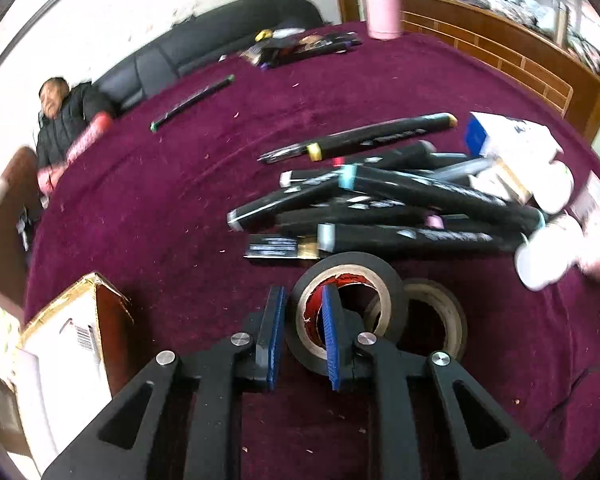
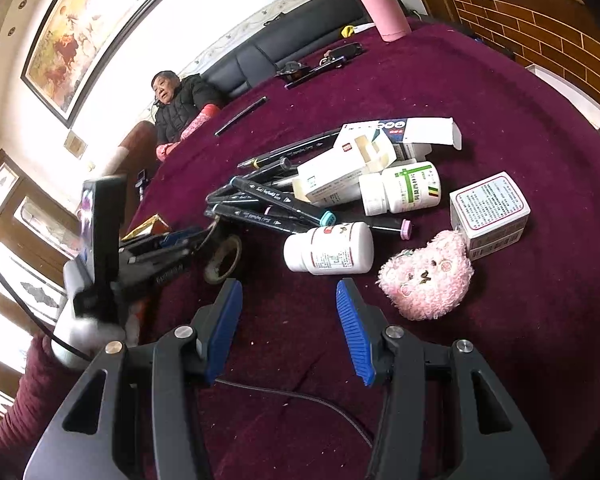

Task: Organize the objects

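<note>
Left gripper (image 1: 302, 334) pinches a round black tape roll's (image 1: 342, 268) wall.

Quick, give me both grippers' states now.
Left gripper: shut on the black tape roll, one finger inside its hole, one outside the wall.
Right gripper: open, holding nothing, just short of the white pill bottle.

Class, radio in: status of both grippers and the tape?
Left gripper clamped on black tape roll. Right gripper open, empty. Marker pile just beyond tape.
</note>
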A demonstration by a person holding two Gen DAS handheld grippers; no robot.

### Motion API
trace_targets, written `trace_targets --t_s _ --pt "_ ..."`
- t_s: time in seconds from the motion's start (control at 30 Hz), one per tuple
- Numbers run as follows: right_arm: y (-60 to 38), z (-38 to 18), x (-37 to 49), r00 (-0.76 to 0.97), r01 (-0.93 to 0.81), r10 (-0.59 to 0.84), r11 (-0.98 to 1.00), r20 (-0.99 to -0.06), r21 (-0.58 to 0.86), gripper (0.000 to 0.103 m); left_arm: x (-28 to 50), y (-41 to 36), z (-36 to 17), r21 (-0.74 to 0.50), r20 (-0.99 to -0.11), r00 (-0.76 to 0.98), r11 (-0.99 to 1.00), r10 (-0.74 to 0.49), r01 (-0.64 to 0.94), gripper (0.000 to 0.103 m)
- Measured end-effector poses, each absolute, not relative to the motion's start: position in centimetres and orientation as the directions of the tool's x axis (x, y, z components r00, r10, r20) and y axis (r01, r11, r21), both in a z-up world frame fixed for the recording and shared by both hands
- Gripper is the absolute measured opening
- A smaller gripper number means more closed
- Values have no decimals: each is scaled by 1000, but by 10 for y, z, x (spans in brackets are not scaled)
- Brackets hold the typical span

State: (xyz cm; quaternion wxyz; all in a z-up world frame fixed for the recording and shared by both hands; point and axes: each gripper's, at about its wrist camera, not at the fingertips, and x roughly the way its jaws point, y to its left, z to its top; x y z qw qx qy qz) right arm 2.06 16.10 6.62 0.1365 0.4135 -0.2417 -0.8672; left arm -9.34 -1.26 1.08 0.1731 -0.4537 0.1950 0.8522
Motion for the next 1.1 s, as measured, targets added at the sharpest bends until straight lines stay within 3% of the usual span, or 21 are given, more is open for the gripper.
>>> trace_targets --t_s 0.23,0.3,0.47,0.67,0.77,0.87,1.07,1.1 --pt "153 73 23 -614 50 -438 -852 -657 521 48 -75 -52 33 -94 -804 -515 -919 297 -383 8" --pt "147 79 23 -613 77 -435 -864 -659 498 48 -63 -64 45 -126 -777 -542 -922 321 -366 0" --pt "112 87 8 -575 163 -453 -879 -681 448 48 -40 -91 68 -192 -726 -578 -917 372 -350 0" --pt "48 80 -25 -502 323 -396 -911 -769 258 48 -60 -90 43 -140 -797 -529 -941 292 -309 0" --pt "15 67 -30 -487 436 -292 -898 -823 61 48 -64 -105 47 -187 -782 -540 -943 312 -274 0" --pt "0 50 -35 -478 502 -244 -864 -844 -35 47 -62 -119 53 -199 -769 -559 -948 309 -249 0" --pt "-4 32 -54 -402 566 -304 -824 -864 26 32 -67 -127 43 -239 -784 -526 -942 330 -234 0" --pt "-3 34 -53 -397 557 -297 -830 -868 29 22 -68 -126 41 -247 -785 -520 -940 336 -234 0"
